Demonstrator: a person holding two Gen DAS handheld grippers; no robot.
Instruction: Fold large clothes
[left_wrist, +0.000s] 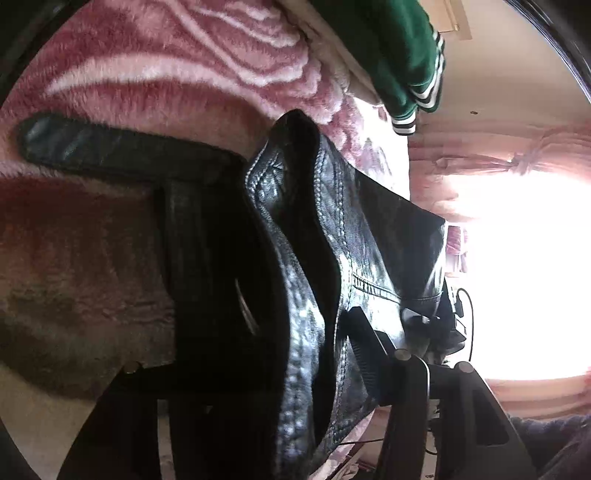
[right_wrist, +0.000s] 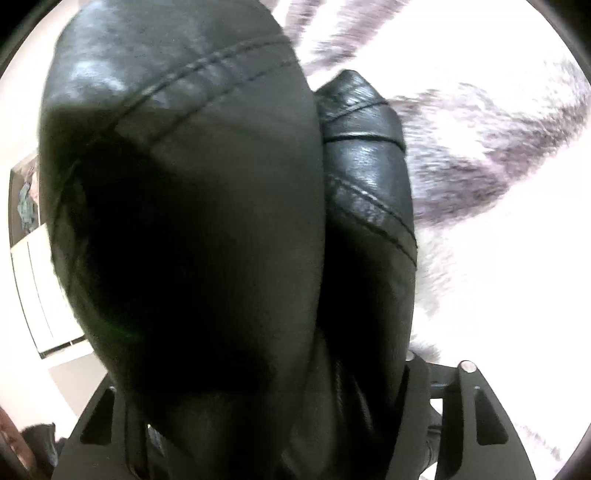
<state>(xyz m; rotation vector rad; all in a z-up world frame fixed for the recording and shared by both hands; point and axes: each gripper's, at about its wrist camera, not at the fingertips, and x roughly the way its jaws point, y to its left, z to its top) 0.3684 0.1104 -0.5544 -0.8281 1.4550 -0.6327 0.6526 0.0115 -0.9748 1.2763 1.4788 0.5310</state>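
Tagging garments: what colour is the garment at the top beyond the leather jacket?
Dark green garment with white-and-black striped trim; clearest in the left wrist view.

Left gripper (left_wrist: 314, 387): both black finger frames enter from the bottom edge and angle downward. The jaws stand partly closed, with black leather bunched between them. Pad contact is hidden by the folds.

Right gripper (right_wrist: 280, 398): 2 black finger frames show at the bottom corners. Leather fills the gap between them and covers the fingertips. Grip cannot be confirmed.
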